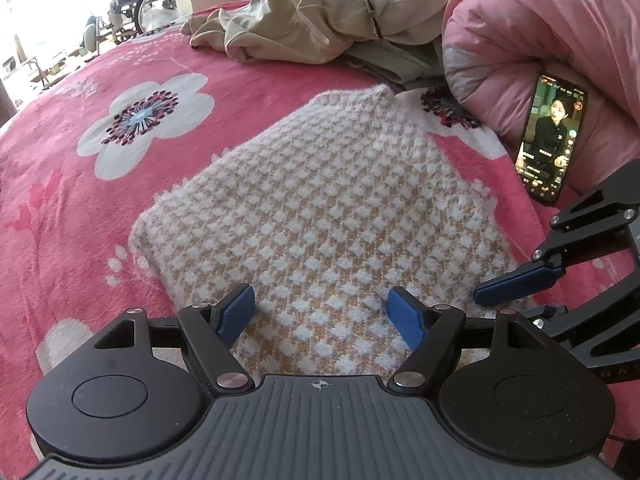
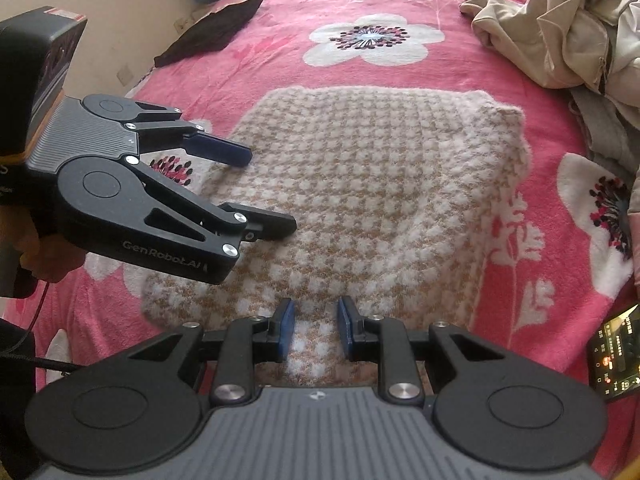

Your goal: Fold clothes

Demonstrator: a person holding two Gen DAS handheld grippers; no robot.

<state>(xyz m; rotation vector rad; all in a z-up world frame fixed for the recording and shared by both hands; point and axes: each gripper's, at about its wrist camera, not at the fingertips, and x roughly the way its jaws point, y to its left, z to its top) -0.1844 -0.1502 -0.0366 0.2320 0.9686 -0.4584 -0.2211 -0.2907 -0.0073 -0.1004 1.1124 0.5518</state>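
- Folded white-and-tan houndstooth knit garment (image 1: 320, 208) lying flat on the bed, in a roughly rectangular block on the pink fleece blanket with big white flowers (image 1: 120, 92); near edge of the knit just under both tools.
- Left tool (image 1: 322, 316) angled down over the near edge of the knit, blue pads spread wide, nothing between them but the fabric surface below; no pinch visible.
- Same left tool (image 2: 256, 194) seen from the right wrist view at the left side of the knit, fingers hovering over or just touching the knit's left edge; contact cannot be told.
- Right tool (image 2: 314, 328) pointing down at the near edge of the knit, blue pads (image 2: 286, 328) standing a narrow way apart, a strip of knit showing in the gap; pads not visibly pressing on cloth.
- In the left wrist view, right tool's blue fingers (image 1: 516, 282) lying close together at the near right corner of the knit.
- Heap of crumpled beige and cream clothes (image 1: 320, 12) at the far side of the bed, well apart from the knit.
- Rolled pink quilt (image 1: 540, 40) at the far right, with a black smartphone, screen lit (image 1: 554, 136), leaning against it, near the knit's right edge.
- Dark brown cloth (image 2: 212, 32) lying at the far left edge of the bed, beside the wall.
- Part of a hand (image 2: 36, 248) gripping the left tool's handle at the left border of the right wrist view.
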